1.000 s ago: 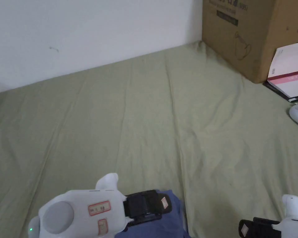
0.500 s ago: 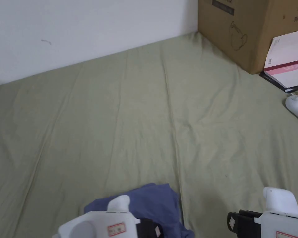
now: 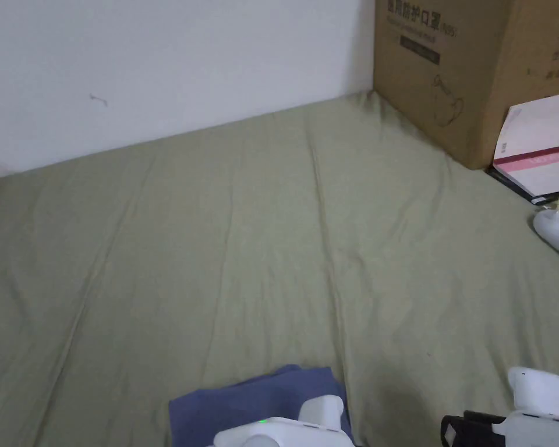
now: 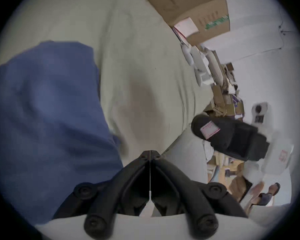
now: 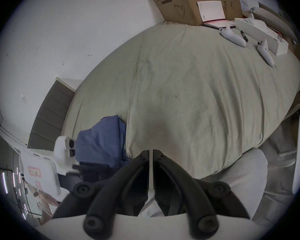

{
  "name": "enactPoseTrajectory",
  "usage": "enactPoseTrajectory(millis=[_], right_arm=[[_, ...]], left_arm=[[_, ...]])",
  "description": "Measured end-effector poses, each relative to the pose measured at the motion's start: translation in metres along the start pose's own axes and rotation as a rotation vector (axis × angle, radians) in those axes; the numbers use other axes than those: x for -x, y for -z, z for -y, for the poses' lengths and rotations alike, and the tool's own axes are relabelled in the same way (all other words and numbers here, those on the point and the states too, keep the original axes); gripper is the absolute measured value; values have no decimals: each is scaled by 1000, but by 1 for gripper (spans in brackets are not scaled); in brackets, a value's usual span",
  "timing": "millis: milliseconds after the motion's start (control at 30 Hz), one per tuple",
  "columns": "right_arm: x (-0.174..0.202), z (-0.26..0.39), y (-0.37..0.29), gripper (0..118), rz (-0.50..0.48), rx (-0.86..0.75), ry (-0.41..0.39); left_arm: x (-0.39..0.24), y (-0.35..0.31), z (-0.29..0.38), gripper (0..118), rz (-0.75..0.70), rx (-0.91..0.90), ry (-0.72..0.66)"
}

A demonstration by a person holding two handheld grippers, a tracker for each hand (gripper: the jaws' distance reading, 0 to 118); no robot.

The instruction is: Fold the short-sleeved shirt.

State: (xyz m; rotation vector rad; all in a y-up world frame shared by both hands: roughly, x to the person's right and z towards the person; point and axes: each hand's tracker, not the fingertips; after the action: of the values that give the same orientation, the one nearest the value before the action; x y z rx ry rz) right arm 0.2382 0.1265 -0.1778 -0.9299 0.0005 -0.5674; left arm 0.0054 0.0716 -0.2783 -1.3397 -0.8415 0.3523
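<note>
A: Status on the short-sleeved shirt point(image 5: 100, 143)?

B: Blue, bunched in a compact heap at the near edge of the bed point(image 3: 307, 233), on the person's left. Not spread flat. Can't tell whether it's partly folded or just crumpled.

A: Grippers?

B: Left hand-held gripper point(image 4: 150, 154): jaws pressed together, nothing between them, tips just off the shirt's right edge. Right hand-held gripper point(image 5: 150, 152): jaws nearly together with a thin slit, also empty, over bare sheet at the near edge, apart from the shirt.

A: So which step?

B: My read: between grasps. Neither one holds fabric. The next move probably needs the jaws opened, then an edge or corner of the heap picked and drawn out onto the free sheet so the shape can be read. Left is the closer one.

A: Surface?

B: Olive-green sheet, long soft creases, plenty of free area beyond the shirt. White wall point(image 3: 156, 58) along the far side. Cardboard box point(image 3: 447, 70) in the far right corner, a white and pink book point(image 3: 537, 145) leaning on it, white handheld controllers point(image 5: 233, 36) lying nearby. All well apart from the shirt.
</note>
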Motion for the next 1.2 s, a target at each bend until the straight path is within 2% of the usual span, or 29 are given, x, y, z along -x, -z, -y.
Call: enactPoseTrajectory(millis=[67,167,200,267,367,467,567,633,700,733,767,800,833,867,900,933,967,1000,1067,1133,1200], right_arm=[[7,-1,-5,4,7,-5,-16],[23,-5,-7,4,2,-12,-59],[31,-8,-6,4,-8,-9,-95],[50,-11,-2,4,-22,-11,-139],[87,-15,14,4,-94,11,-206],[123,-15,41,4,-153,66,-261],[153,-8,79,4,-132,126,-357],[162,1,116,4,-71,200,-388],[159,13,158,4,26,317,-389],[156,18,172,4,54,350,-348],[155,19,172,4,51,327,-273],[159,16,164,4,33,277,-231],[163,13,161,4,38,284,-253],[165,13,162,4,41,288,-275],[163,12,160,4,44,298,-323],[162,12,159,4,36,294,-323],[160,12,158,4,32,292,-314],[157,13,158,4,23,289,-295],[152,13,158,4,3,285,-251],[150,11,158,4,-6,290,-238],[153,11,158,4,-1,294,-239]], left_arm=[[5,-8,7,0,-59,-20,18],[25,-45,7,0,42,-107,-70],[35,-67,8,0,86,-168,-79],[53,-103,12,0,88,-272,-110],[93,-153,25,0,43,-388,-149],[137,-187,47,0,11,-454,-273],[168,-210,72,0,62,-535,-330],[180,-217,86,0,76,-557,-346],[185,-219,94,0,46,-593,-334],[187,-219,97,0,32,-614,-340],[190,-218,98,2,27,-625,-341],[193,-216,97,13,36,-621,-335],[195,-214,94,30,37,-610,-342],[197,-209,90,53,54,-581,-355],[199,-203,82,89,64,-563,-363],[197,-195,77,108,94,-510,-356],[194,-188,73,118,106,-488,-355],[194,-183,64,118,116,-499,-285],[196,-172,54,118,152,-513,-274],[203,-159,40,118,195,-460,-379],[210,-146,31,118,243,-430,-419]])
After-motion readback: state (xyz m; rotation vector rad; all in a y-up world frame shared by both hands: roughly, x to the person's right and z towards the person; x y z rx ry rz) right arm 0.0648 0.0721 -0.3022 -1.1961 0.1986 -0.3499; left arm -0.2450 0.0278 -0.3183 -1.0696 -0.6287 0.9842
